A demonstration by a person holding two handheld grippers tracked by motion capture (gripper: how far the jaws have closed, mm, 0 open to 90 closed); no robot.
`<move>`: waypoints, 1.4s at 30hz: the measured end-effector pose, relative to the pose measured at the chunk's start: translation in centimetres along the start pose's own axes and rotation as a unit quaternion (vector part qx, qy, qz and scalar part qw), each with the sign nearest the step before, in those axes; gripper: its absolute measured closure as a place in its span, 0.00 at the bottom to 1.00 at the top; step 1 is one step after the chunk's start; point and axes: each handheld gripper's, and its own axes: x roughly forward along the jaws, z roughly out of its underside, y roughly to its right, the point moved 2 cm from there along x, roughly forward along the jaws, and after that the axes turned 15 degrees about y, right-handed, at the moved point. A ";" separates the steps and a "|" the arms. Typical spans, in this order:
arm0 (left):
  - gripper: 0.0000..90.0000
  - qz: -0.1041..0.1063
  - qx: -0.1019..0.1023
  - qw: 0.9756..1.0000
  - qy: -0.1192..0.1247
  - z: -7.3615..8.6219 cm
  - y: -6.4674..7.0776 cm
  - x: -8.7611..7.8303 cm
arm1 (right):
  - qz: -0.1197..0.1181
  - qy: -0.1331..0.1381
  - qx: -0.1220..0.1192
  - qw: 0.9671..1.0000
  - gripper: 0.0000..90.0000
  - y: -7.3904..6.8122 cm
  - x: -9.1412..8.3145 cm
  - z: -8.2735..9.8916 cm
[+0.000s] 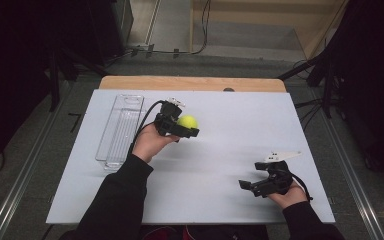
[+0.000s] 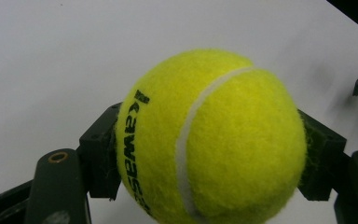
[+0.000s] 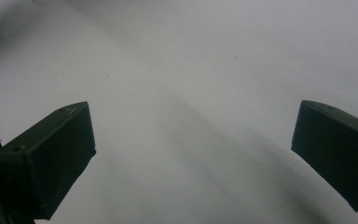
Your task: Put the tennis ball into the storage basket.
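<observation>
A yellow-green tennis ball (image 1: 187, 121) with black lettering sits between the jaws of my left gripper (image 1: 186, 128), which is shut on it above the white tabletop (image 1: 230, 130), left of centre. In the left gripper view the ball (image 2: 209, 140) is pressed from both sides by the black pads (image 2: 100, 154). My right gripper (image 1: 250, 181) is held near the front right of the table, open, jaws pointing left. In the right gripper view its two jaws stand wide apart over bare white surface, nothing between its fingers (image 3: 51, 158).
A clear plastic tray (image 1: 120, 130) lies lengthwise at the table's left side, just left of my left hand. The table's wooden back edge (image 1: 192, 83) shows beyond the white sheet. Dark stands and cables surround the table on the floor.
</observation>
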 end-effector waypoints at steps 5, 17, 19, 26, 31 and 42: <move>0.29 -0.002 -0.008 1.000 0.005 -0.2 -0.3 -0.7 | 0.000 0.000 0.001 1.000 0.00 0.0 0.0 0.0; 0.29 -0.010 -0.019 1.000 0.015 -0.8 -1.5 -2.6 | 0.002 0.001 0.001 1.000 0.00 0.0 0.0 0.0; 0.29 -0.012 -0.024 0.999 0.017 -0.9 -1.7 -2.9 | 0.002 0.001 0.001 1.000 0.00 0.0 0.0 0.0; 0.29 -0.020 -0.026 0.999 0.013 -0.9 -2.3 -3.6 | 0.003 0.003 0.002 1.000 0.00 0.0 -0.1 0.0; 0.29 -0.027 -0.032 0.999 0.017 -1.0 -2.8 -4.4 | 0.003 0.003 0.003 1.000 0.00 0.0 -0.1 0.0; 0.29 -0.035 -0.037 0.999 0.019 -0.8 -3.9 -5.6 | 0.003 0.003 0.001 1.000 0.00 -0.1 -0.1 -0.1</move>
